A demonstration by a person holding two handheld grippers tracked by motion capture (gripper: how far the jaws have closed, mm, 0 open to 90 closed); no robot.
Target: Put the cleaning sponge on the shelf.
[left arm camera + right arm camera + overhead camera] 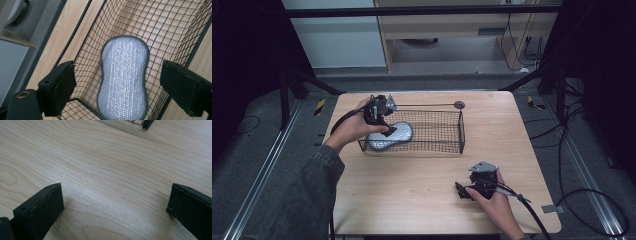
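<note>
Hovering over the near-left end of the wire basket (pixel 447 131), the left gripper (pixel 383 131) points down at the silvery scouring pad (pixel 123 77), and its fingers (pixel 58 87) stand wide apart with nothing between them. The pad lies flat on the basket's mesh floor, at the basket's left end, close to the near wall; in the left gripper view it runs lengthwise between the two open fingers, which seem to sit above it and do not touch it. The basket itself stands on the wooden worktop (pixel 412 190), toward the far side. The right gripper (pixel 464 192) rests low on the worktop well apart from the basket, off its near-right corner, fingers (pixel 41 210) also spread wide over bare wood, with only a corner of the basket at the far edge of the right gripper view. Judging from this, the step in hand is either the approach to pick the pad out of the basket or the moment just after letting it go there; the pictures do not settle which. If it is a pick, the next move calls for lowering the left gripper inside the basket walls and closing across the pad's narrow waist without snagging the mesh.
</note>
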